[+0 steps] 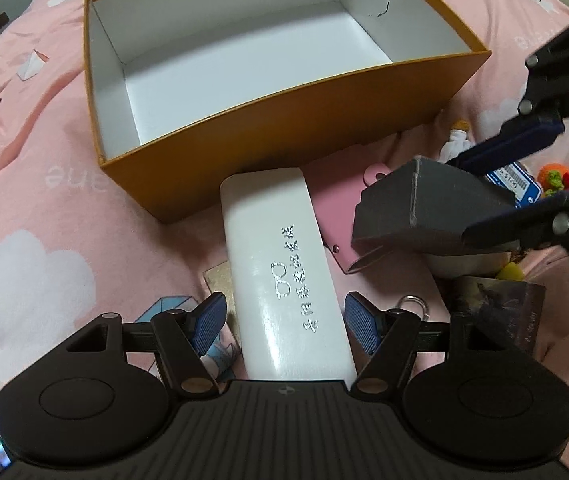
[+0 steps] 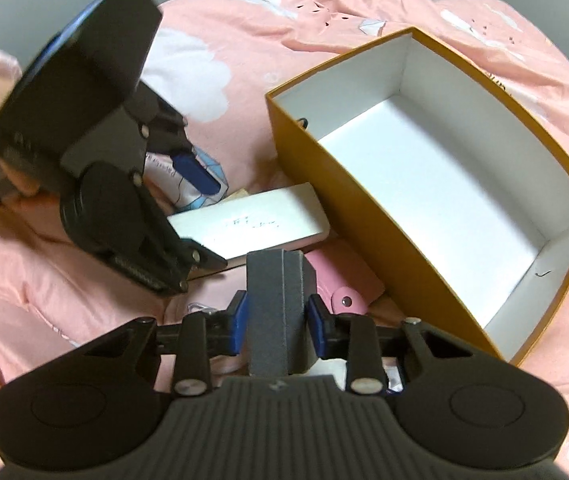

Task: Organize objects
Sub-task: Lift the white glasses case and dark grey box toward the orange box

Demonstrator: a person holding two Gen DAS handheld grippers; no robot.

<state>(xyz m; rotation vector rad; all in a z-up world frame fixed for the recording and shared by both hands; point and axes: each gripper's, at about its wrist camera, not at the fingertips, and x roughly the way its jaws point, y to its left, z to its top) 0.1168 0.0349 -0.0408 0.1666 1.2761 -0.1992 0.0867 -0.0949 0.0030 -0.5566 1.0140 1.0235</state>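
The right hand-held gripper (image 2: 275, 322) clamps a small dark grey cardboard box (image 2: 280, 312) across its narrow sides, just beside the open orange cardboard box (image 2: 364, 216). The grey box looks light, stiff and crushable. The left hand-held gripper (image 1: 284, 322) stands open astride a glossy white glasses case (image 1: 284, 276), probably slippery.

Lighting even, indoor, moderate; source not visible. Glare streak on glossy white case (image 1: 284, 276). Soft shadows inside orange box (image 2: 324, 184). Strong fisheye bending at edges, dark vignette in corners. Motion blur on left gripper (image 2: 200, 216), right wrist view; elsewhere slightly soft.
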